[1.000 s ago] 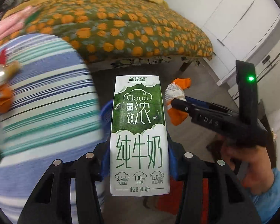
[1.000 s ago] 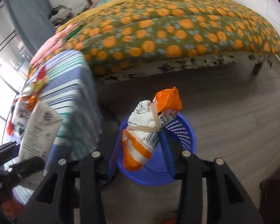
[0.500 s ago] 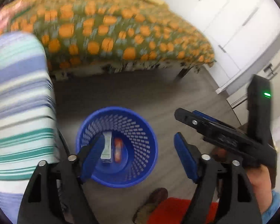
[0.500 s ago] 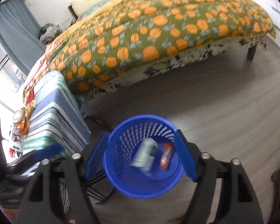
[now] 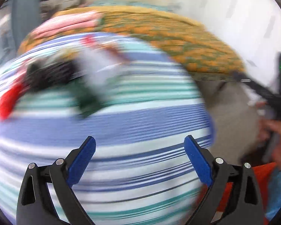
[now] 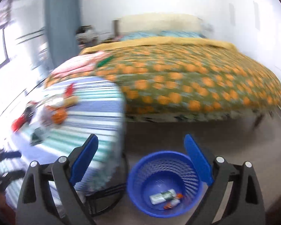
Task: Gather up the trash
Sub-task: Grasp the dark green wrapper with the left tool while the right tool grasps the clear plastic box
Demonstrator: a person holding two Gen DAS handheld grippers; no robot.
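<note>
Left wrist view: the left gripper (image 5: 139,154) hangs over the striped table cover (image 5: 121,123), its blue-padded jaws spreading wider and nothing between them. The remaining trash (image 5: 52,82) lies in a blurred heap up and to the left of those jaws, toward the far-left part of the tabletop: a red scrap, something dark, a white and green packet. Blur hides each piece's outline, so no long axis can be read with confidence. In the right wrist view, the right gripper (image 6: 141,154) is likewise opening and empty, pointed over the floor where the blue basket (image 6: 140,170) stands just beside the table's edge, with a white and green carton (image 6: 162,196) and an orange-tipped wrapper (image 6: 173,202) already lying at its bottom. From this side the same litter (image 6: 46,110) sits well off to the left, across the table from the basket, in front of the bed (image 6: 187,82) with its orange-dotted quilt. The left gripper looks the nearer of the two, since the striped cloth fills its frame while the right one hangs past the table's corner. Judged from this, the next pickup falls to the left hand, reaching forward and leftward, with the wrist angle to be chosen only once the pieces come into focus.
</note>
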